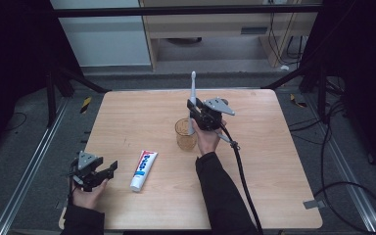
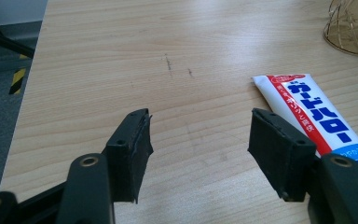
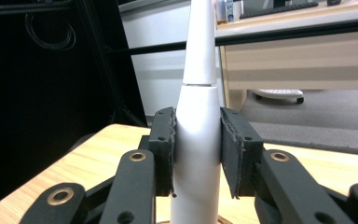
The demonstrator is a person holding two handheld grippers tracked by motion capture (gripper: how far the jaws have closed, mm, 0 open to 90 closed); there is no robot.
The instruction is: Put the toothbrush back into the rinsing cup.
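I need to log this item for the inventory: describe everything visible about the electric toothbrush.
The electric toothbrush is white and looks like smooth plastic. It has a thicker handle body, a seam, then a slimmer neck tapering up to a small brush head. It stands upright, its lower end inside the amber see-through cup near the table's middle. The right tongs are shut on its handle, one black pad pressed on each side. Whether its base touches the cup's bottom cannot be told.

1. Pale wooden table top: matt, fine straight grain, a few dark scuffs.
2. White plastic electric toothbrush: smooth, satin sheen.
3. White, red and blue plastic toothpaste tube: glossy, printed.
4. Amber see-through cup: shiny.
5. Black gripper pads: matt, rough-edged.
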